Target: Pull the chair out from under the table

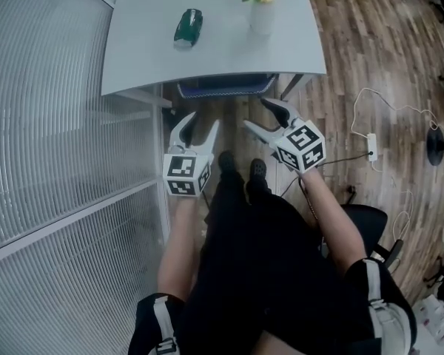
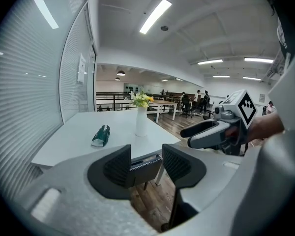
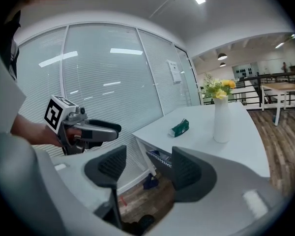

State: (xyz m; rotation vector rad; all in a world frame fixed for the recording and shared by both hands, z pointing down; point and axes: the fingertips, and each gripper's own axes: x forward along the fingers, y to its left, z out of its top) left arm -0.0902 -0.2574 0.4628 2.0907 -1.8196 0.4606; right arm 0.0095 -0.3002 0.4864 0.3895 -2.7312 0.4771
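Note:
The chair (image 1: 226, 86) is tucked under the pale grey table (image 1: 140, 58); only the dark blue top edge of its back shows at the table's near edge. My left gripper (image 1: 202, 120) hovers open just short of that edge, to the left. My right gripper (image 1: 257, 113) is open too, to the right, level with the table leg. In the left gripper view the chair back (image 2: 145, 162) shows between the open jaws of the left gripper (image 2: 146, 163), some way off. In the right gripper view the chair (image 3: 160, 157) lies beyond the open right gripper (image 3: 148, 167). Neither gripper touches it.
A green packet (image 1: 188, 26) and a white vase of flowers (image 1: 262, 9) stand on the table. A glass wall with blinds (image 1: 52, 124) runs along the left. A power strip with cables (image 1: 371, 146) lies on the wooden floor at right, and a black office chair (image 1: 370, 220) is behind me.

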